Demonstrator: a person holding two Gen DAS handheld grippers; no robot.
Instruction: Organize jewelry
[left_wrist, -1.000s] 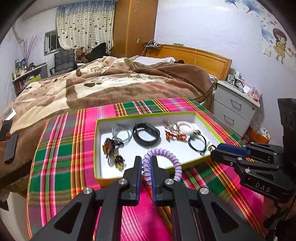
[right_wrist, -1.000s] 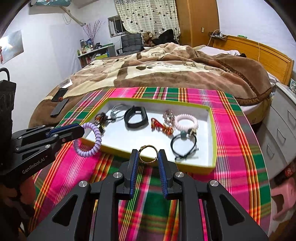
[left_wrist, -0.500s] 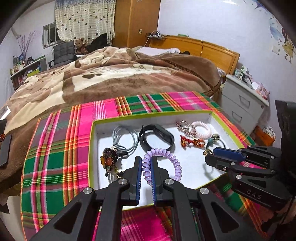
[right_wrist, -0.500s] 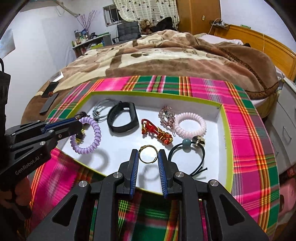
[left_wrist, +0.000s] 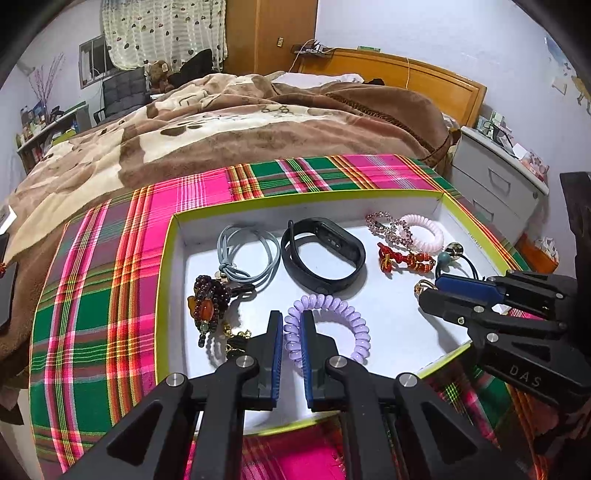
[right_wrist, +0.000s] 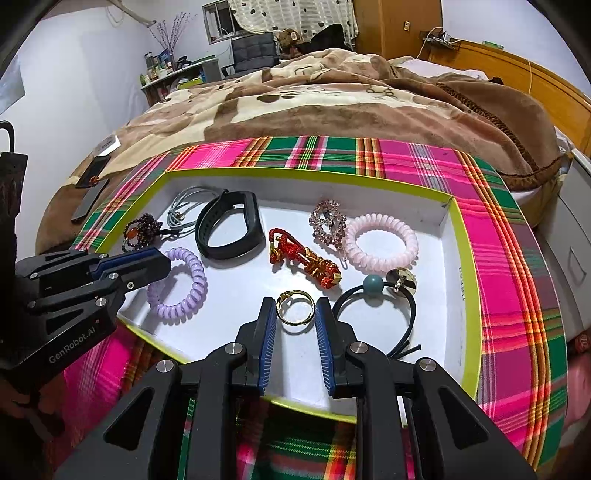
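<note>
A white tray with a lime rim (left_wrist: 168, 254) (right_wrist: 458, 236) lies on a plaid cloth. My left gripper (left_wrist: 291, 325) is shut on a purple coil hair tie (left_wrist: 343, 321), low over the tray's front; it also shows in the right wrist view (right_wrist: 192, 280). My right gripper (right_wrist: 295, 314) has its jaws parted, and a gold ring (right_wrist: 295, 312) lies on the tray floor between them. In the tray lie a black band (left_wrist: 321, 254), a grey cord (left_wrist: 247, 254), a dark bead bracelet (left_wrist: 207, 299), a red knot charm (right_wrist: 306, 258), a pink coil tie (right_wrist: 380, 240) and a black hair tie (right_wrist: 373, 295).
The plaid cloth (left_wrist: 99, 288) covers a table at the foot of a bed with a brown blanket (left_wrist: 240, 122). A grey drawer unit (left_wrist: 495, 184) stands at the right. Dark flat objects (right_wrist: 92, 192) lie on the blanket at the left.
Both grippers moved forward over the tray. The right jaws opened and the gold ring now lies on the tray floor. The left gripper still holds the purple coil tie, lower in the tray.
</note>
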